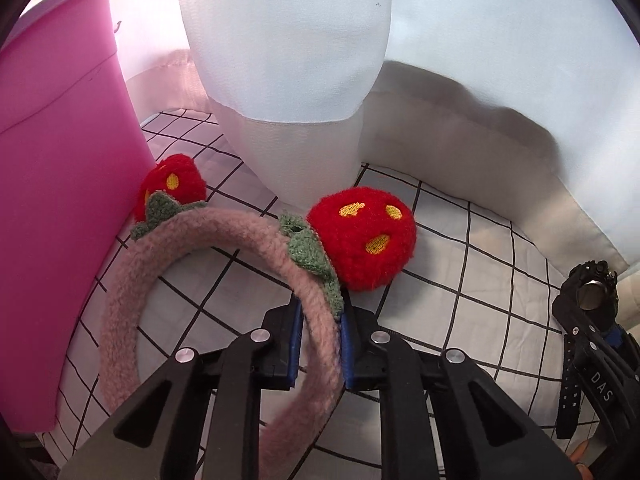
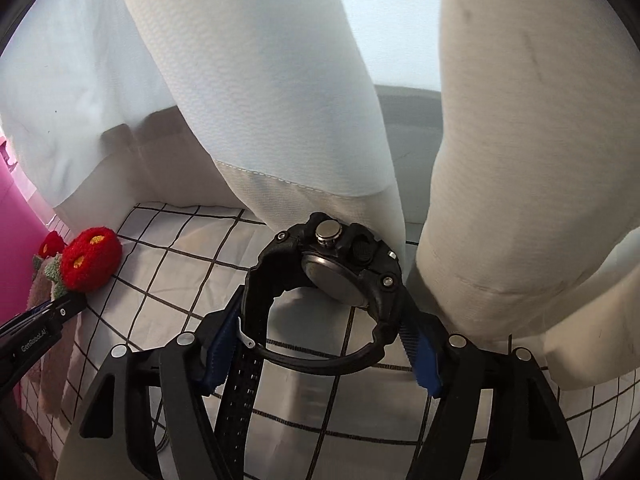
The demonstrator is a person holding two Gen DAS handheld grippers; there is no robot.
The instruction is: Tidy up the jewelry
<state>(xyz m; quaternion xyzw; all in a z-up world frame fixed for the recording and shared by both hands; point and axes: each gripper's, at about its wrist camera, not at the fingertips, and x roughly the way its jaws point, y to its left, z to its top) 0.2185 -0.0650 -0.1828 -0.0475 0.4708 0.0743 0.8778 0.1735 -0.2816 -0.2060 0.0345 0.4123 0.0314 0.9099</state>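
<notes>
behind everything you have pale curtains (image 1: 288,60) hanging down to a white cloth with a black grid (image 1: 460,248), and at your far left stands a tall pink bin (image 1: 64,184). your left gripper (image 1: 320,344) is pinched on a fuzzy pink headband (image 1: 168,256), its blue pads pressing the band from both sides just below a green knitted leaf. the band curves up and left toward the bin, and it carries two red woolly strawberries with yellow seed marks: the bigger one (image 1: 362,238) just beyond your fingers, the smaller one (image 1: 172,184) close against the bin wall. your right gripper (image 2: 324,348) is clamped on a chunky black wristwatch (image 2: 332,264), pads against the strap on each side, the case tilted with its round back plate facing you, a metal crown on top, and the perforated strap end hanging down between the fingers.
</notes>
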